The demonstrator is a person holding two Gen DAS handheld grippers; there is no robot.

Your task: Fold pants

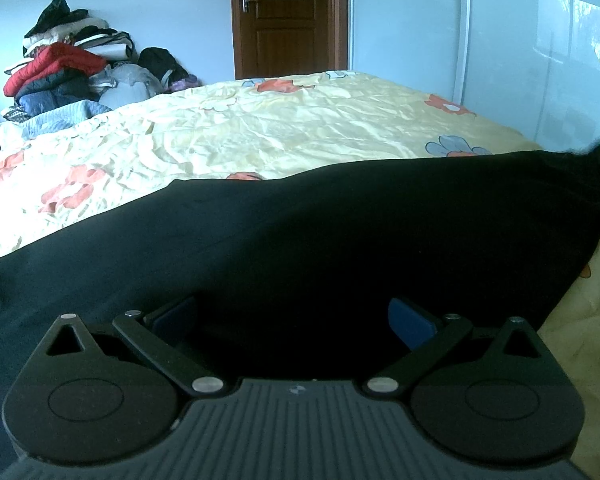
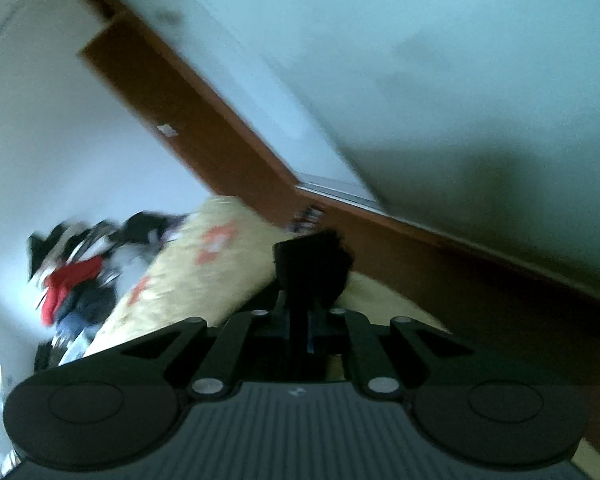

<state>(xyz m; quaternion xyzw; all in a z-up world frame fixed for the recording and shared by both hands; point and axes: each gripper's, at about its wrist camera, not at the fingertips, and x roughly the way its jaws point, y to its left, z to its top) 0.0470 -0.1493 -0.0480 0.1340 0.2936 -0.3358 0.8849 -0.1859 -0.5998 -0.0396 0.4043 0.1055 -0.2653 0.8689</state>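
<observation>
Left view: black pants [image 1: 340, 232] spread flat, smooth, across bed [image 1: 260, 128], spanning 8 to 3 o'clock; left gripper [image 1: 292, 320] over them, jaws apart. Right view, blurred: right gripper [image 2: 300, 320] clamped on bunched pants [image 2: 312, 268] at 12 o'clock.

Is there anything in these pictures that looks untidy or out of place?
Yes. A heap of clothes lies unfolded against the wall beyond the bed, whose floral sheet is wrinkled. The black pants lie across the near edge; the right gripper pinches one bunched end, raised. The left gripper is open over them.
</observation>
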